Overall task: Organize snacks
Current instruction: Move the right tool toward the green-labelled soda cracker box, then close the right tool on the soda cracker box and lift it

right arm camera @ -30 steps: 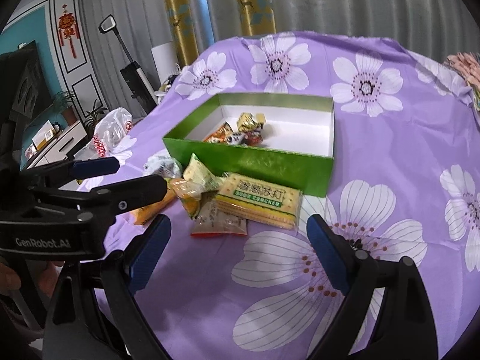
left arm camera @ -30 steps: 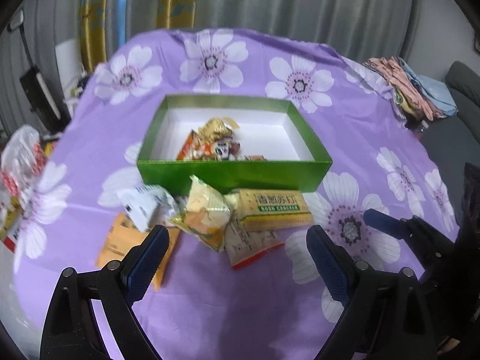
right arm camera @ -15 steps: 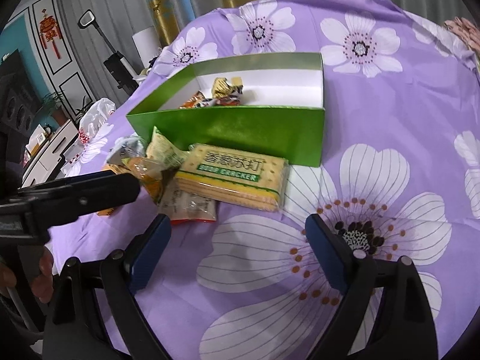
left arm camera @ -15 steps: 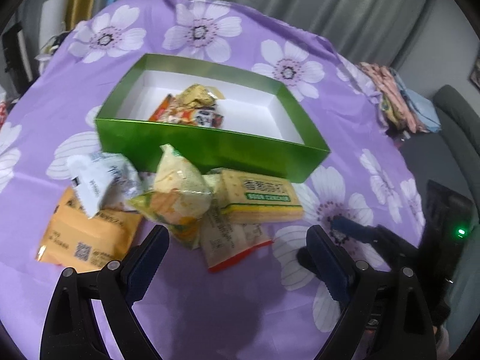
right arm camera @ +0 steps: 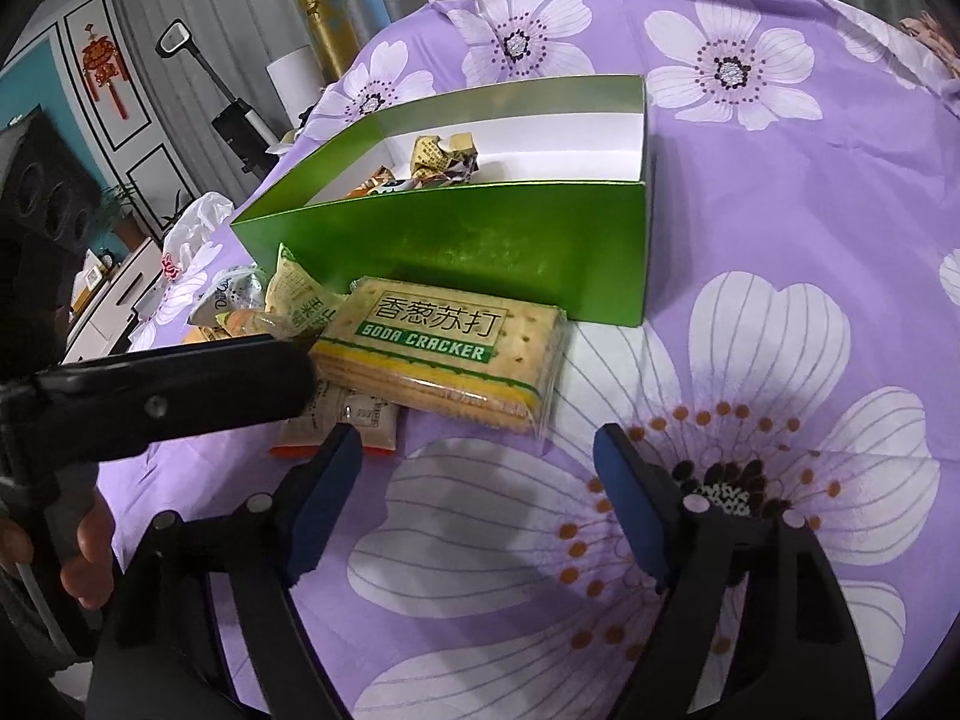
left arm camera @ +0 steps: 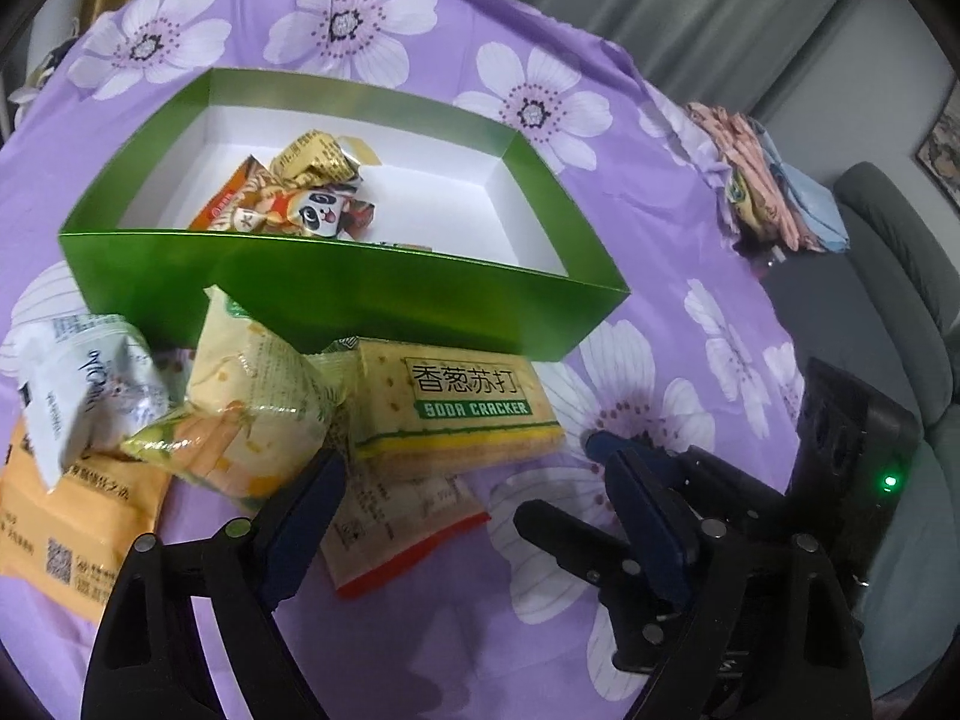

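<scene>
Risk, crowding: my left gripper (left arm camera: pixel 474 516) and my right gripper (right arm camera: pixel 480 492) both point at the soda cracker pack (right arm camera: pixel 444 354); I judge they could knock each other if both close in.
Risk, pile: the pack overlaps the red-edged packet (left arm camera: pixel 396 528) and touches the yellow-green pouch (left arm camera: pixel 252 414), so lifting it may drag those along.
Risk, crackers: a hard squeeze could break them, I'd guess.
My grippers: both spread apart, nothing between the pads.
Pack, look: flat clear wrap, pale crackers, green "SODA CRACKER" band, yellow stripe.
Pack, place: on the purple floral cloth (right arm camera: pixel 780 240), just in front of the green box (left arm camera: pixel 360 294), which holds a few wrapped snacks (left arm camera: pixel 306 198).
</scene>
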A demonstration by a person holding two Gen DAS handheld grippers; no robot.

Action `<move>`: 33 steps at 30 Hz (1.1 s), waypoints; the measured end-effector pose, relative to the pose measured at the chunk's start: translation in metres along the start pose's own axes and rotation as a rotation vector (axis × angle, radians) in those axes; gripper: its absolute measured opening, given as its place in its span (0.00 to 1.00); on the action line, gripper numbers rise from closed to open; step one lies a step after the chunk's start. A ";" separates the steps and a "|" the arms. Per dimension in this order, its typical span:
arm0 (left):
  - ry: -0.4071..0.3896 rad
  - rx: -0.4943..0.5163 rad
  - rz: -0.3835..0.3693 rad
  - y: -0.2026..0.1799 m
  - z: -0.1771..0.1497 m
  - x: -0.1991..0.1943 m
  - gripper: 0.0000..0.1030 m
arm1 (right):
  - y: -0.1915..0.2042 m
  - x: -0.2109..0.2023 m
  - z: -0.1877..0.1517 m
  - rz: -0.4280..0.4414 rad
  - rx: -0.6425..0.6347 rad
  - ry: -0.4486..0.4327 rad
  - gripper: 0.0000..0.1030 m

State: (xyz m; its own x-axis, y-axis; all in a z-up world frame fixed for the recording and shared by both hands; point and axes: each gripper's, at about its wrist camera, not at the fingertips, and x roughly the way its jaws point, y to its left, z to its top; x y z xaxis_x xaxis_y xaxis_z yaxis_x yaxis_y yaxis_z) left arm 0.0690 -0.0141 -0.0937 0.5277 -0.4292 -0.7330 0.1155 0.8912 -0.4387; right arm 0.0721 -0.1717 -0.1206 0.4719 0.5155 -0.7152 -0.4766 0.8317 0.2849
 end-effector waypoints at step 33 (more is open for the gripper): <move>0.072 0.003 0.071 -0.003 0.013 0.016 0.57 | 0.000 0.005 0.011 0.013 -0.057 0.025 0.48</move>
State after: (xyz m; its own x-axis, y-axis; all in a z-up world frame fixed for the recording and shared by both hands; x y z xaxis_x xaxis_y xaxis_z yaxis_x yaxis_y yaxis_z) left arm 0.0882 -0.0219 -0.0977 0.4728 -0.3746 -0.7976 0.0824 0.9200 -0.3832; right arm 0.0831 -0.1668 -0.1172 0.4474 0.5203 -0.7274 -0.5245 0.8115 0.2578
